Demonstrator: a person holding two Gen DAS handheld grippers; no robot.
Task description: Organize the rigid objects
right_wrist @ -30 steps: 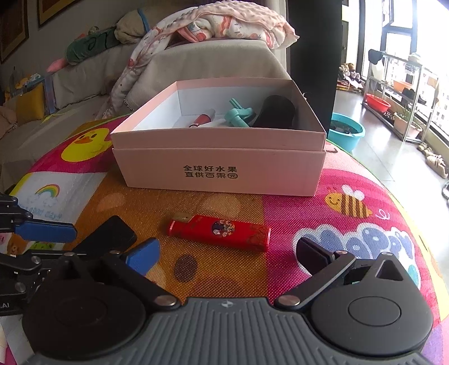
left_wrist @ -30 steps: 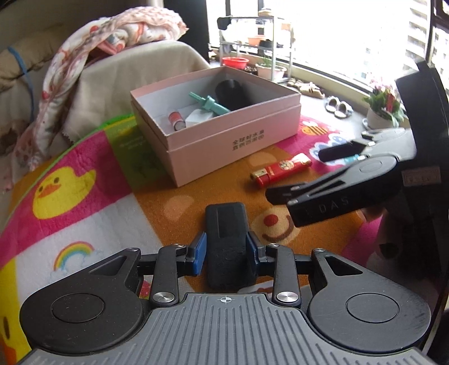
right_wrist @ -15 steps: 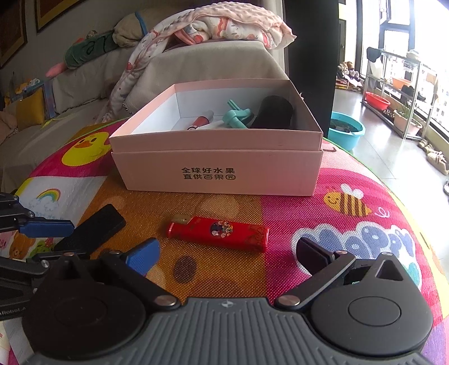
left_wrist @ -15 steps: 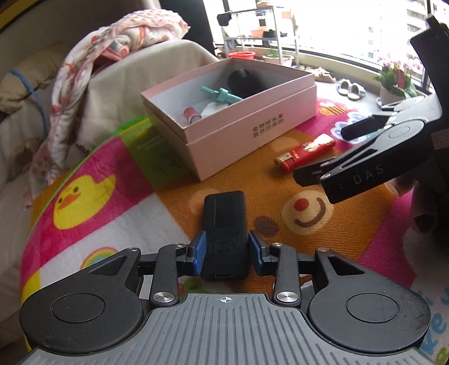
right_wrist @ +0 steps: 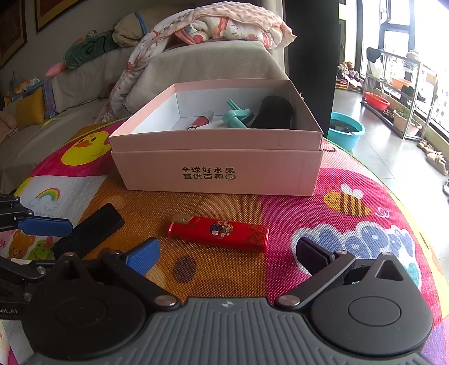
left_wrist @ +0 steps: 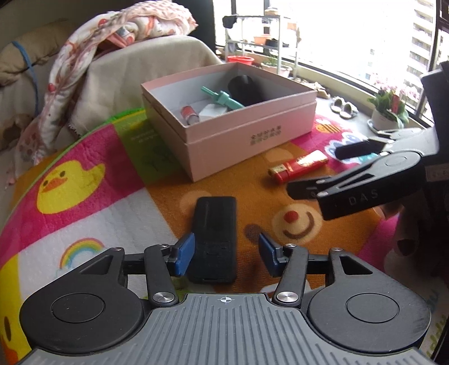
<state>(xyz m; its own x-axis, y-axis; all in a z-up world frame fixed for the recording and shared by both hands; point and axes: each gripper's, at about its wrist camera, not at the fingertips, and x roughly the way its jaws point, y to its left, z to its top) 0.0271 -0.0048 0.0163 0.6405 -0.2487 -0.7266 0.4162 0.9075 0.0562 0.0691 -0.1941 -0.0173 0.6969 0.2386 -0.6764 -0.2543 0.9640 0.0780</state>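
A flat black device (left_wrist: 214, 238) lies on the colourful mat between the open fingers of my left gripper (left_wrist: 226, 254); the left pad is at its edge, the right pad stands apart. It also shows in the right wrist view (right_wrist: 89, 231). A red lighter (right_wrist: 217, 232) lies on the mat just ahead of my open, empty right gripper (right_wrist: 224, 252); the lighter also shows in the left wrist view (left_wrist: 298, 166). Behind stands an open pink box (right_wrist: 224, 171) holding a teal tool (right_wrist: 237, 115), a red tube (right_wrist: 200, 120) and a black object (right_wrist: 270, 112).
The round table carries a cartoon-print mat (right_wrist: 350, 224). A sofa with a blanket (right_wrist: 210, 25) stands behind the box. The right gripper's body (left_wrist: 373, 179) shows at the right of the left wrist view. Floor, blue basin (right_wrist: 346, 130) and shelf lie beyond the table's right edge.
My left gripper has opened and let go of the black device, which now lies on the mat. The left view has shifted a little. The right gripper and lighter have hardly moved.
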